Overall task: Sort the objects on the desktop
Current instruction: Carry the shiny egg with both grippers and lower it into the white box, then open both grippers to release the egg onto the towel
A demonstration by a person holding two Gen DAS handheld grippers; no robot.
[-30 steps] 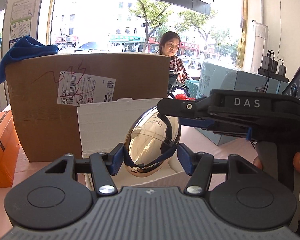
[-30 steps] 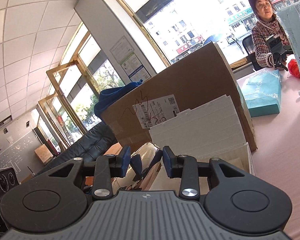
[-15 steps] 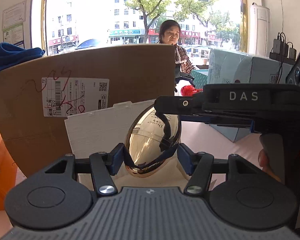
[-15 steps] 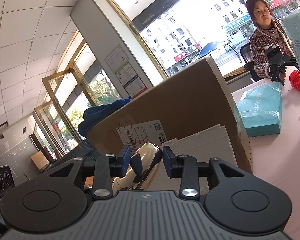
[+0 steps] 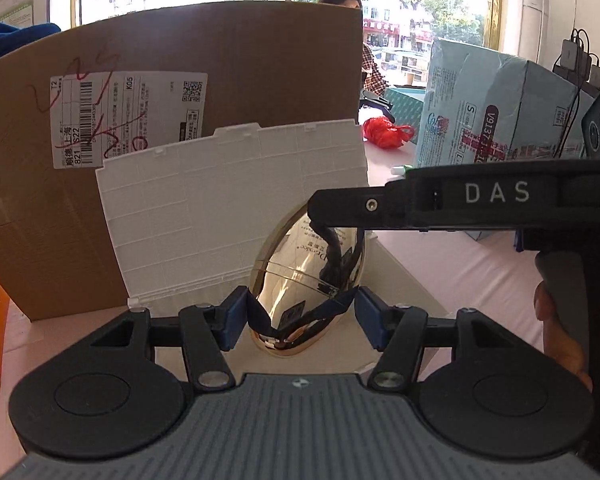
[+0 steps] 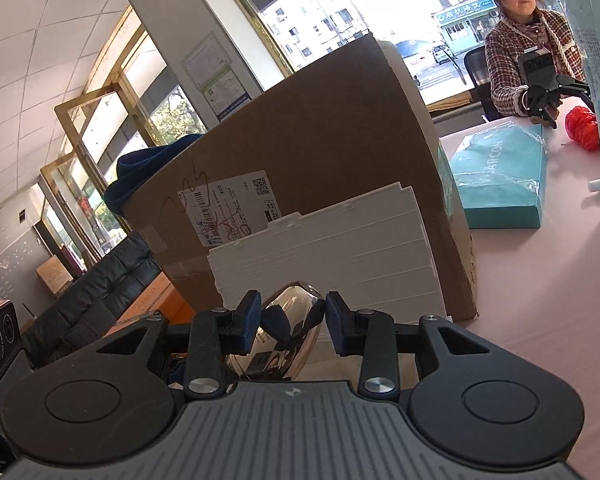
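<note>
The left gripper [image 5: 300, 318] is showing black linkage arms, silver screws, blue finger pads [image 5: 231, 319] and a ribbed grey body flanked by round black discs. The right gripper [image 6: 288, 326] is wearing the same colours; seen from the left wrist, its black side is carrying white "DAS" lettering, with bare skin of the right hand [image 5: 560, 334] showing behind its handle

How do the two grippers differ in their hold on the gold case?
The left gripper spans the gold case at its wide lower end, fingers spread far apart. The right gripper grips its narrow upper end, fingers closer together, reaching in sideways from the right in the left view. Both flank the same case in front of the white lid.
</note>
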